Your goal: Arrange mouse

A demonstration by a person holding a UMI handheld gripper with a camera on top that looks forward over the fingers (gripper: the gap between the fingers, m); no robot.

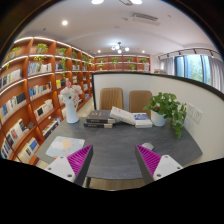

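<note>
Claw (114, 160): fingers spread wide, empty; magenta pads (81, 158) facing each other across bare grey tabletop (115, 145).

Left of the left finger: pale flat item with pink and green patches (64, 146), identity uncertain.

Beyond the fingers, far edge of tabletop: stack of books (100, 120), loose white papers or booklets (130, 117), white vase with pale flowers (71, 100), potted green plant (167, 108). Two tan chair backs (125, 99) behind. Bookshelves (30, 90) along the left wall.

Mouse: not identifiable anywhere in this view; position cannot be stated.

Handling estimate, mouse: probably light, rigid, smooth plastic shell, liable to slip. Best taken across the narrow flanks at mid-body, pads square to the sides, avoiding buttons and wheel.
</note>
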